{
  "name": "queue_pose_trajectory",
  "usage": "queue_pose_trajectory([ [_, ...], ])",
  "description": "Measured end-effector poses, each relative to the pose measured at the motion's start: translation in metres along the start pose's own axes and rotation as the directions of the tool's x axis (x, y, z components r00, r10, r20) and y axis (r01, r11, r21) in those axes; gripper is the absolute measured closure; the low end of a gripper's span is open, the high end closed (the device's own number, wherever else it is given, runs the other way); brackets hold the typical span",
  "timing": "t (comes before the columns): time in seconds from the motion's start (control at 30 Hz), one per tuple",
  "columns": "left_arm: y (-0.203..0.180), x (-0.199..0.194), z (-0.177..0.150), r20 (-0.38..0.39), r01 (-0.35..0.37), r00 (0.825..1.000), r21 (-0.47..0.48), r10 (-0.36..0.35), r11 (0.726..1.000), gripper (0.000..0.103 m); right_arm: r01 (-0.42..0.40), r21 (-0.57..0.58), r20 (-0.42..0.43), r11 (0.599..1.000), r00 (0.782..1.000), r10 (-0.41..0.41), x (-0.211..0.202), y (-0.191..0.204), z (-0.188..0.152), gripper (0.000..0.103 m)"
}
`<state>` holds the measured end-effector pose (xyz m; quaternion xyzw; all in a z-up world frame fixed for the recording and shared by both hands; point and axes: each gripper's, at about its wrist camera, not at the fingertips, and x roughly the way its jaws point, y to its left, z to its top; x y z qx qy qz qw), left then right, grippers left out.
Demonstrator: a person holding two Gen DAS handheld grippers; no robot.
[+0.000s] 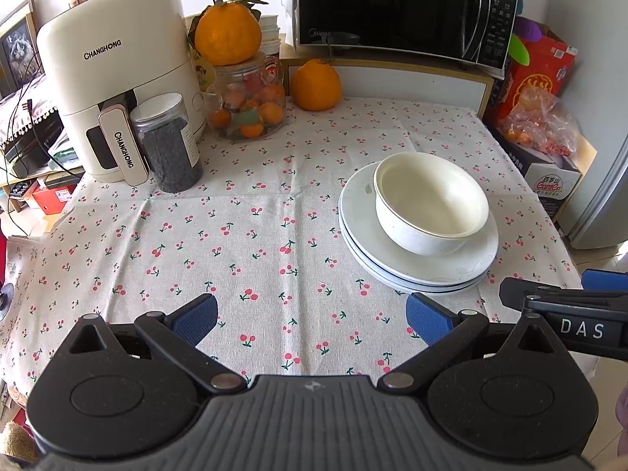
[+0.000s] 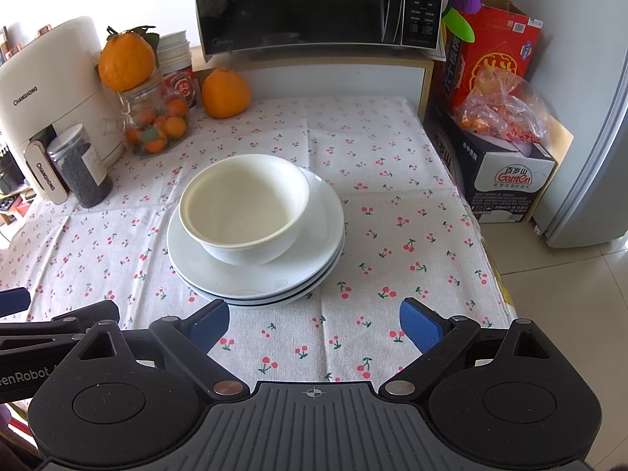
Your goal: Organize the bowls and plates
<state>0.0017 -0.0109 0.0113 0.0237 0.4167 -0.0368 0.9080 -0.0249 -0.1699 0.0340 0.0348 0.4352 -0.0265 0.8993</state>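
White bowl (image 2: 244,209) upright on top of stacked plates (image 2: 314,259), approx mid-table on cherry-print cloth (image 2: 392,212); at least two plates, blue-rimmed edges showing. In left view, same bowl (image 1: 431,207) & plates (image 1: 355,212) off to the right. Left gripper (image 1: 312,316) spread wide, nothing between pads, hovering over bare cloth (image 1: 235,235) near front edge. Right gripper (image 2: 314,324) also wide, empty, just short of plates' near rim, not touching. Back of table: air fryer (image 1: 117,78), dark-filled jar (image 1: 168,143), glass jar of small oranges (image 1: 251,102) w/ big orange on top (image 1: 227,33), another orange (image 1: 316,84), microwave (image 1: 400,8) on shelf.
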Motion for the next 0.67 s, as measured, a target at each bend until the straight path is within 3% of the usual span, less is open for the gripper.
queue_pose_trajectory([
  [0.67,-0.0016,-0.0001,-0.0009,-0.003,0.002,1.0,0.004,-0.002,1.0,0.001,-0.001,0.002,-0.003,1.0,1.0,0.001,0.0017,0.0004,-0.0023,0.008],
])
